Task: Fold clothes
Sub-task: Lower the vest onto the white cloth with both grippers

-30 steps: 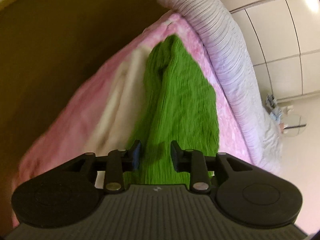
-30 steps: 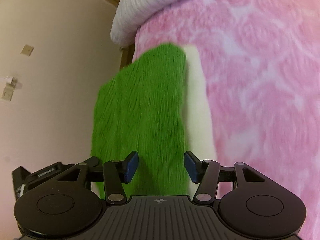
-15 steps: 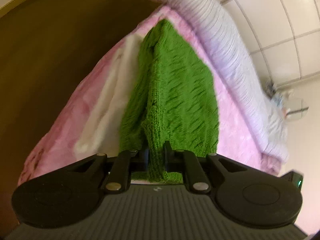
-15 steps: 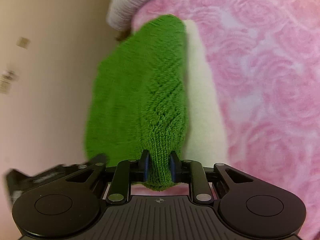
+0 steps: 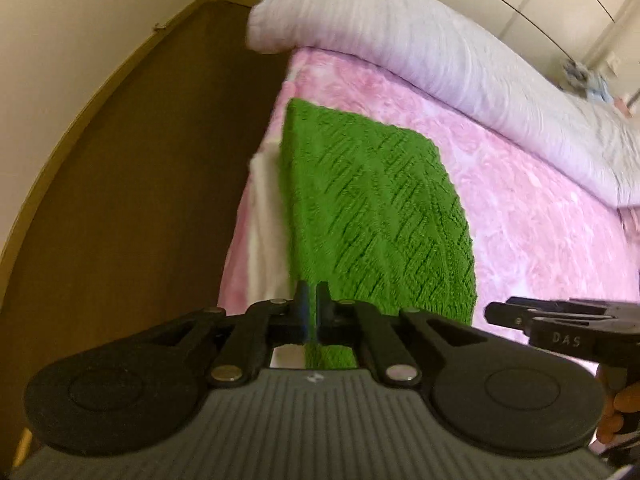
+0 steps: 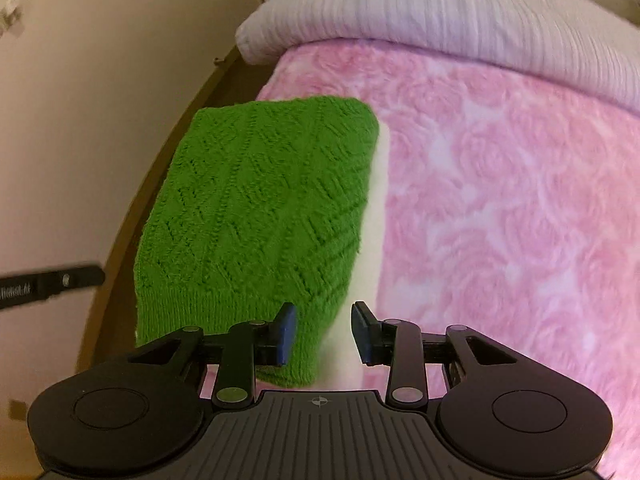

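A green knitted garment (image 5: 372,216) lies on the bed's pink rose-patterned blanket (image 5: 532,216), close to the bed's edge, with a cream-white cloth (image 5: 264,248) showing beside it and seemingly partly under it. A pale ribbed duvet (image 5: 420,40) is bunched along the far side, from 12 toward 3 o'clock in the left wrist view. The left claw (image 5: 312,306) is closed almost completely on the near hem of the green knit, a thin fold of which runs down between its blue pads. The right claw (image 6: 323,334) stands wide apart and grips nothing; in its own view the knit's near corner lies just beyond its left pad at about 10 o'clock, while the cream cloth shows through the gap. In the left view the right tool appears at 3 o'clock, near the knit's other near corner. The knit looks light, thick and very limp, with an open lacy diamond stitch that would stretch and sag, not hold a crease, and could snag on a pad edge. The ribbed hem band seems the firmest part, so the two near corners of that band are probably the best places to pinch, pulling evenly so the fabric does not distort.
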`<state>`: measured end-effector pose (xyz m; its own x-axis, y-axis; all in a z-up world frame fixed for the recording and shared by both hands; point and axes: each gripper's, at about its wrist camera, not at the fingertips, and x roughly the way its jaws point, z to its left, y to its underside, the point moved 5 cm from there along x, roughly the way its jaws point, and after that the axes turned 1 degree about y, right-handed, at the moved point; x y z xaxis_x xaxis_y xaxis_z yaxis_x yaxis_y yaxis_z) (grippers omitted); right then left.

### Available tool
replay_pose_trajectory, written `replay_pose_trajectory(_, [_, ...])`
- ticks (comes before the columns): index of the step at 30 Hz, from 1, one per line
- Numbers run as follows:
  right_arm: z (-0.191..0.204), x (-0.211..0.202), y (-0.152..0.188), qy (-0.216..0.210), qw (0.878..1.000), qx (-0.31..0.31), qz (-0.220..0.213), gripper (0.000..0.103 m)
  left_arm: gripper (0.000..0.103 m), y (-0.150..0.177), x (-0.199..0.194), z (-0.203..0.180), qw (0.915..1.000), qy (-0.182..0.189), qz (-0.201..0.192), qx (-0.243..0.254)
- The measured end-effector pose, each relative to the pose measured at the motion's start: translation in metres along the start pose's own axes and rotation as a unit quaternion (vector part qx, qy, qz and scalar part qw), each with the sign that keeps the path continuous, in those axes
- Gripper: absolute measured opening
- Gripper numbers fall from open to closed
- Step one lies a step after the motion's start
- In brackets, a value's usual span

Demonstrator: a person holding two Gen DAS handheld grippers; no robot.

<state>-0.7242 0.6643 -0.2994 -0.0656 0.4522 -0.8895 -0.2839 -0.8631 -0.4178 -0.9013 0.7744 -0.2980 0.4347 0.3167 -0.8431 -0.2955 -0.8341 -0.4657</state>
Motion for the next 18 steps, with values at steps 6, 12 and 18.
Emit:
replay_pose_trajectory(6, [0.020, 0.032, 0.006, 0.007, 0.998, -0.014, 0.055, 0.034, 0.000, 0.012, 0.048, -0.016, 0.9971, -0.032, 0.049, 0.049])
replay_pose_trajectory(12, [0.021, 0.054, 0.012, 0.017, 0.997, -0.001, 0.080, 0.034, 0.000, 0.015, 0.063, -0.011, 0.9964, -0.038, 0.061, 0.045])
replay_pose_trajectory(18, [0.020, 0.069, 0.017, 0.010, 0.995, 0.010, 0.095, 0.034, 0.000, 0.021, 0.069, -0.007, 0.9961, -0.049, 0.062, 0.039])
